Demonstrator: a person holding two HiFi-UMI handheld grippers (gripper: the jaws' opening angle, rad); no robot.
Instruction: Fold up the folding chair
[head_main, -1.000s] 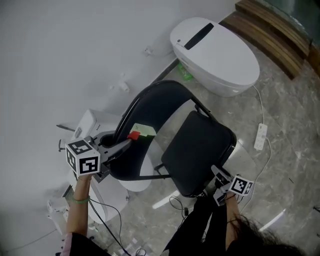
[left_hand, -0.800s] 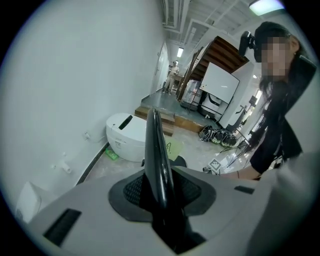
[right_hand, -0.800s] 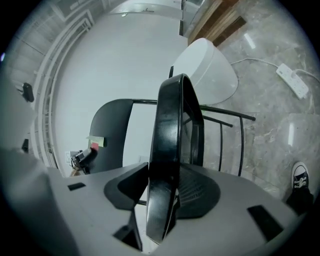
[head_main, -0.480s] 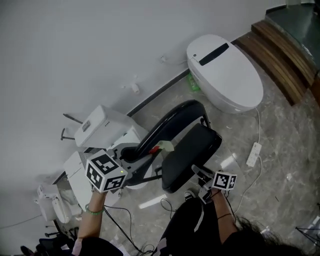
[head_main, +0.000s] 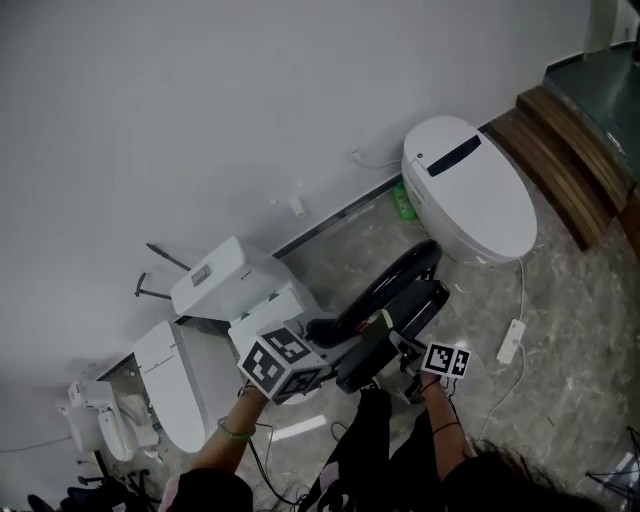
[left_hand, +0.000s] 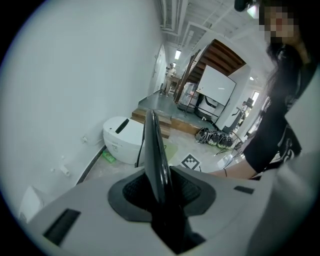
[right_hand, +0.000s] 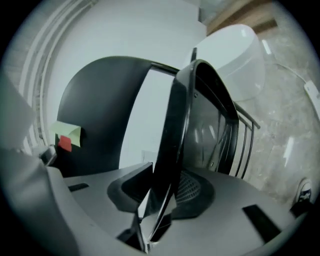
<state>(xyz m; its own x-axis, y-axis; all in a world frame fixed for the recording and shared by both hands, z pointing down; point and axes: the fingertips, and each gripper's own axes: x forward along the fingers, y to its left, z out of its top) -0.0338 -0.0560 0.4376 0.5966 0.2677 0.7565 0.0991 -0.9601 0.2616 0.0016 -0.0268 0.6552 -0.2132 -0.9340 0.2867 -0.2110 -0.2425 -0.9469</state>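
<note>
The black folding chair stands nearly flat, its seat swung up close to the backrest. My left gripper grips the backrest's rim; in the left gripper view the thin black rim is pinched between the pads, which have closed a little. My right gripper holds the seat's front edge; its jaws have just been closing, with that edge between them. A green and red note sticks to the backrest.
A white toilet stands beyond the chair by the wall. To the left lie a white cistern and other toilet parts. A white remote with a cable lies on the stone floor at right, near a wooden step.
The seat has swung up from level to almost against the backrest. My right gripper rose and moved toward the left one. Both grippers lifted with the chair.
</note>
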